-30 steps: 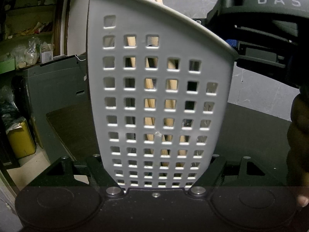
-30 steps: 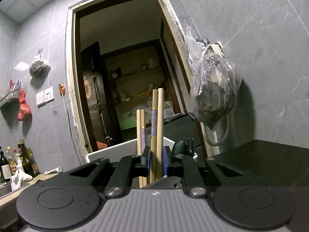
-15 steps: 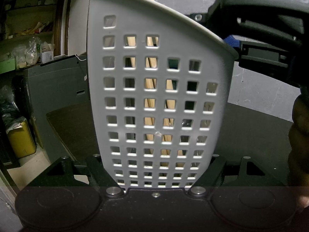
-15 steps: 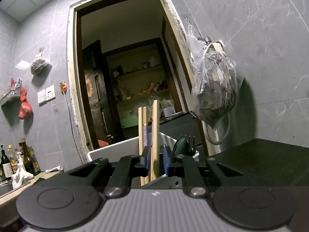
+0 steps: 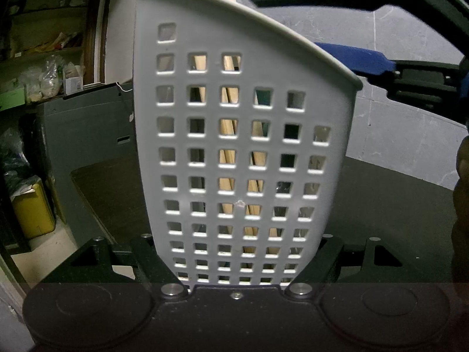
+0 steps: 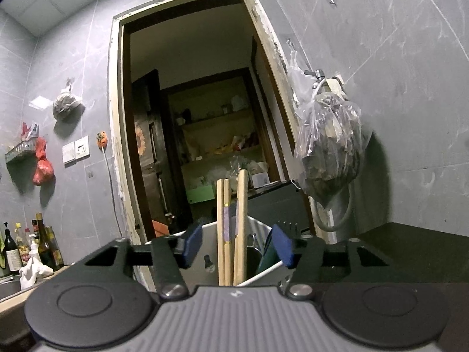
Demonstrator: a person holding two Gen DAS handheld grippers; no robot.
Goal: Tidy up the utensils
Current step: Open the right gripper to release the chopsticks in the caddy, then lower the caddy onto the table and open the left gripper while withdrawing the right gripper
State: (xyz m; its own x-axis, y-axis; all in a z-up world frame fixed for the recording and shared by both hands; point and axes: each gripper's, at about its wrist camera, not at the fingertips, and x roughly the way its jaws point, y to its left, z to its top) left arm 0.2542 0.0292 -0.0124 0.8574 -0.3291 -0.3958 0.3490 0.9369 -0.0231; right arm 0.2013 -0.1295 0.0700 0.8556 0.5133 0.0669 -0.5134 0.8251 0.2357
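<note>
While its blue pads spread apart: the right gripper [image 6: 237, 246] has its jaws opening, and the chopsticks [image 6: 231, 231] stand between the pads with clear air on both sides, touched by neither.
Left gripper [image 5: 243, 259]: clamped on the foot of the utensil holder [image 5: 243, 152], one black finger against each side of its white pierced wall.
Utensil holder: upright on the dark countertop [image 5: 395, 205], filling the middle of the left wrist view; its rim slopes down from upper left to right.
Chopsticks: pale wooden sticks standing in the utensil holder, leaning a little, tops rising above its rim; one carries a purple band. Through the square holes of the holder they show as tan strips.
Dark green utensil [image 6: 268, 252]: inside the utensil holder, just right of the chopsticks, partly hidden by the right pad.
Right gripper seen from the left wrist: above and to the right of the utensil holder's rim, one blue pad just beyond that rim.
Person's hand [image 5: 461, 199]: at the right edge, right of the utensil holder.
Plastic bag [image 6: 329, 146]: hung on the grey tiled wall, above and right of the utensil holder.
Doorway [image 6: 199, 111]: behind the utensil holder, opening onto cluttered shelves.
Bottles [image 6: 26, 249]: far left of the utensil holder, beside a sink edge.
</note>
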